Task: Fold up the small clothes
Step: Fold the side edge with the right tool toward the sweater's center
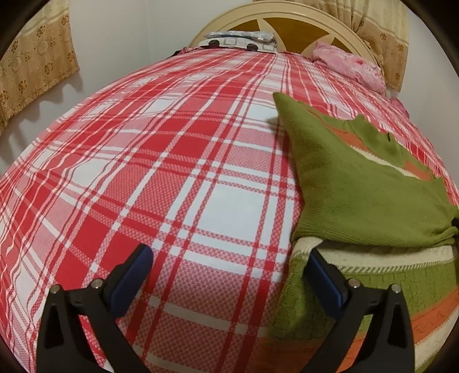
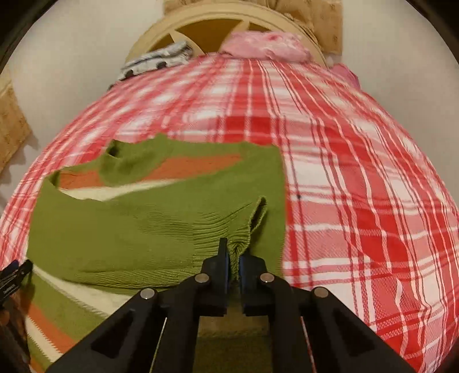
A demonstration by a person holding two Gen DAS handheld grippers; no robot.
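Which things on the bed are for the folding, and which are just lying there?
For the folding:
green sweater
right gripper, shut on the sweater's ribbed edge
left gripper, open beside the sweater

Just lying about:
pink cloth
grey and white cloth
checked bedsheet
headboard
curtains

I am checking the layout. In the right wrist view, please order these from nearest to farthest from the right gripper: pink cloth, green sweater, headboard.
1. Green sweater: pinched in the right gripper.
2. Pink cloth: far end of the bed.
3. Headboard: just behind the cloth.
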